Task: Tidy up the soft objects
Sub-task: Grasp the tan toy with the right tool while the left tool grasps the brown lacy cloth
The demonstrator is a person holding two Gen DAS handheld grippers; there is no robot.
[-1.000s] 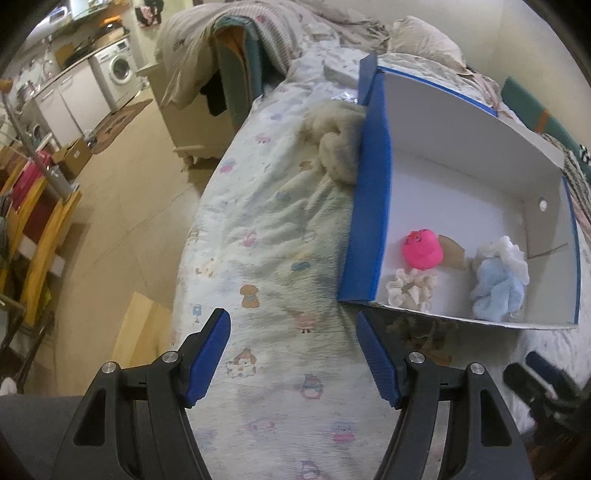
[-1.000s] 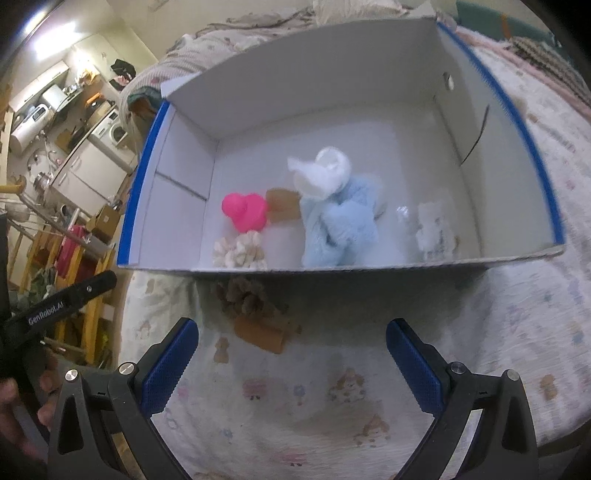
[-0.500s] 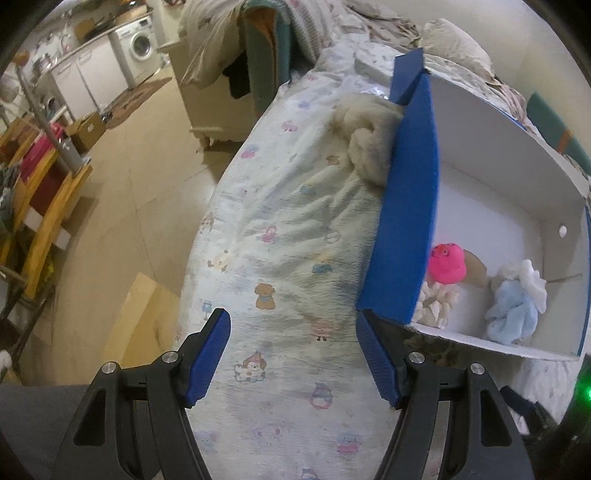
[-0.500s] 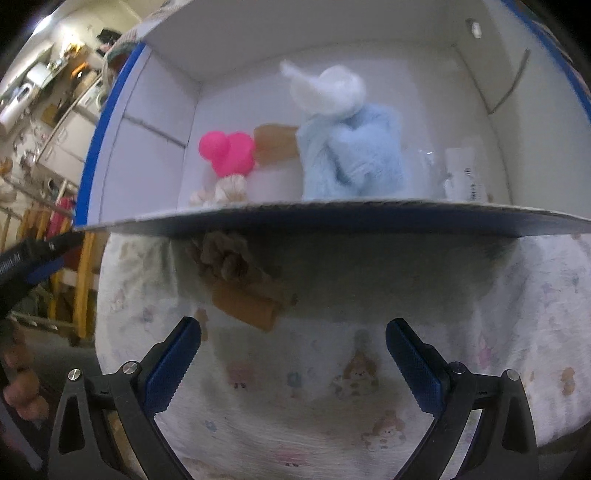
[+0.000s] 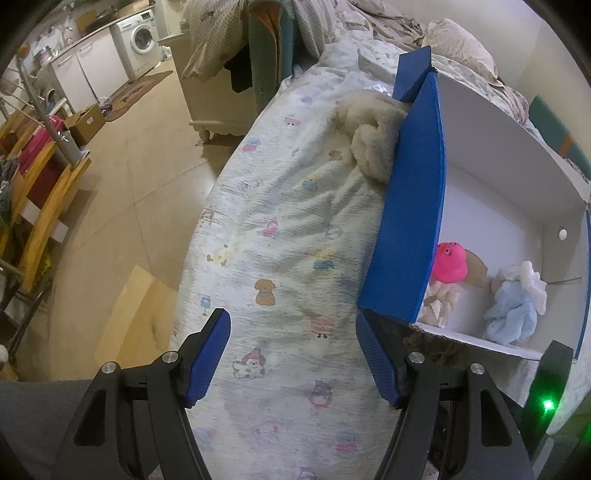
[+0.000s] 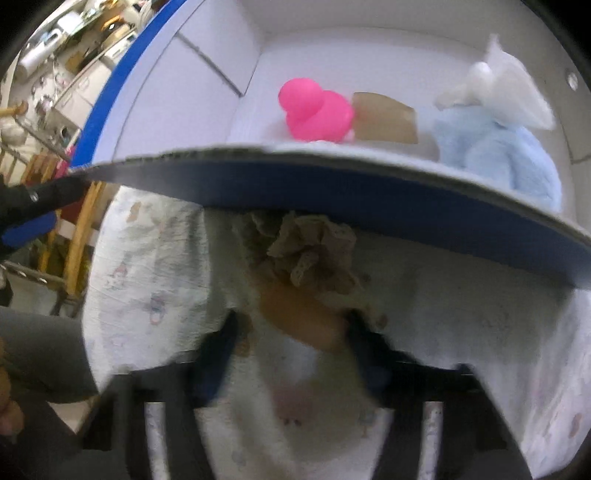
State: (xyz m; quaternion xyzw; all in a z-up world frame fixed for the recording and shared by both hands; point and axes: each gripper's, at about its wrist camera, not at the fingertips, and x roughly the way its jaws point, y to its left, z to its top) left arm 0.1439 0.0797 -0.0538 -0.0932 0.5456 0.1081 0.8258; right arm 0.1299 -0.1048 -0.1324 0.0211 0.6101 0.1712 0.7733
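A blue and white box [image 5: 406,229] lies on the bed and holds a pink duck [image 5: 450,262], a cream scrunchie [image 5: 439,306] and a light blue and white cloth [image 5: 513,306]. In the right wrist view a brown frilly scrunchie with a tan tag [image 6: 306,258] lies on the sheet just outside the box's front wall [image 6: 332,188]. My right gripper [image 6: 291,332] has its blurred fingers either side of the tan tag, narrowed around it. My left gripper [image 5: 291,354] is open and empty over the sheet, left of the box. A cream fluffy cloth [image 5: 369,140] lies against the box's far left outside.
The bed's left edge [image 5: 207,221] drops to a tiled floor. Yellow wooden chairs [image 5: 48,206] stand at the far left. A washing machine [image 5: 140,37] and cabinets stand at the back. Pillows and blankets [image 5: 369,26] are heaped at the head of the bed.
My right gripper has moved down and forward to the brown scrunchie and its fingers have closed in around the tan tag. My left gripper has shifted left, still open.
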